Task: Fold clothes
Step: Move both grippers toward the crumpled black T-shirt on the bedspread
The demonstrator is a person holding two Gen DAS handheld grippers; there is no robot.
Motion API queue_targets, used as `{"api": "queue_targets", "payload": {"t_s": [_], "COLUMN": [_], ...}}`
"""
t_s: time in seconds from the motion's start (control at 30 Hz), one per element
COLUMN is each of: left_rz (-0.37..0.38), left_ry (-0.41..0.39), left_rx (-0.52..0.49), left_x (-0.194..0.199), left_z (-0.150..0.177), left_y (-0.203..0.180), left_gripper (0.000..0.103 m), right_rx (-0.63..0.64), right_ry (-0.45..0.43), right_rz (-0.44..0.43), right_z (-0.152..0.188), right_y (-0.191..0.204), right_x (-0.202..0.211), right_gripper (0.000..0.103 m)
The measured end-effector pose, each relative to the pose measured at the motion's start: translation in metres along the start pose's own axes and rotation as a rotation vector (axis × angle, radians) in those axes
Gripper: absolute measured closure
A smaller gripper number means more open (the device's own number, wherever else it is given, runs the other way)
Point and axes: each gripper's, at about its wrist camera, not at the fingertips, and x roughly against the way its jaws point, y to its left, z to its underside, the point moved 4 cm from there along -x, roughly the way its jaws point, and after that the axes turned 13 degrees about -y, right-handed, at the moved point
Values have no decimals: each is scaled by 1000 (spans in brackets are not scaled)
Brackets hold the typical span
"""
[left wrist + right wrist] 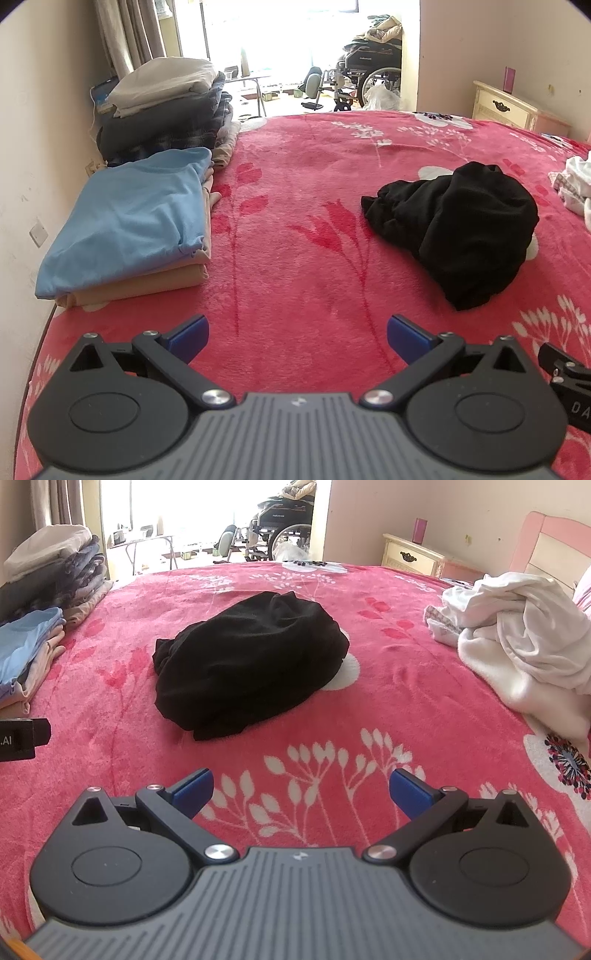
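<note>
A crumpled black garment (461, 232) lies on the red flowered blanket (295, 240), ahead and right of my left gripper (297, 338), which is open and empty. In the right wrist view the black garment (251, 661) lies straight ahead of my right gripper (301, 794), also open and empty, with bare blanket (388, 701) between them. A folded light blue shirt (129, 218) tops a folded beige piece at the left; it also shows in the right wrist view (26, 642).
A tall stack of folded clothes (166, 107) stands by the left wall. A heap of white clothes (517, 631) lies at the right. A cream nightstand (413, 559) and a wheelchair (369, 70) are beyond the bed.
</note>
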Motion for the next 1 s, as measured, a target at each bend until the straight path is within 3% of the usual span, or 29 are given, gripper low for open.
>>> {"api": "queue_targets", "payload": {"t_s": [1.0], "left_rz": [8], "left_ry": [23], "left_rx": [4], "left_x": [-3], "left_z": [5], "left_y": [0], "left_gripper": [0], "right_rx": [-2], "right_ry": [11], "right_rz": [5], "right_z": [2], "right_y": [1], "right_x": [-1], "right_gripper": [1]}}
